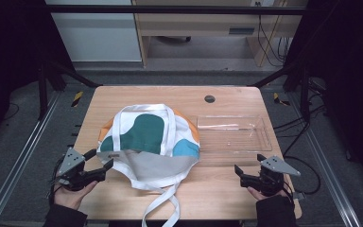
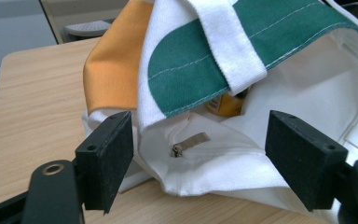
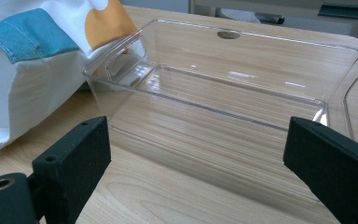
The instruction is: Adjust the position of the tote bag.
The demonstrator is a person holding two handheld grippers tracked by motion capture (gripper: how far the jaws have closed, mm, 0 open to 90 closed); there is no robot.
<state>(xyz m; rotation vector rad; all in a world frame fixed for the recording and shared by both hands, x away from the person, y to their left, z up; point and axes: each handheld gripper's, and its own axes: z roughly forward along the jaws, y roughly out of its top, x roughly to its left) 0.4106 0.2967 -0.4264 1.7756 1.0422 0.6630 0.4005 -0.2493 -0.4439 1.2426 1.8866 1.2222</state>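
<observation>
High view: tote bag lying at the centre of the wooden surface, white with green, orange and blue patches, straps trailing toward the bottom edge. Clear plastic tray just right of the bag, touching or nearly touching its edge, nothing in it. Left gripper at lower left, held in a hand, jaws spread wide at the bag's left edge. Right gripper at lower right, jaws likewise spread, gripping nothing, just below the tray.

Left gripper view: both black jaws standing far apart at the bottom corners, white cloth of the bag's open mouth between them, not pinched. Small metal zipper pull at centre. Yellowish object peeking from inside the bag, too hidden to identify. Green patch and white strap across the top.

Right gripper view: jaws wide apart at lower left and lower right, bare surface between them. Tray's near wall straight ahead, bag at upper left.
</observation>
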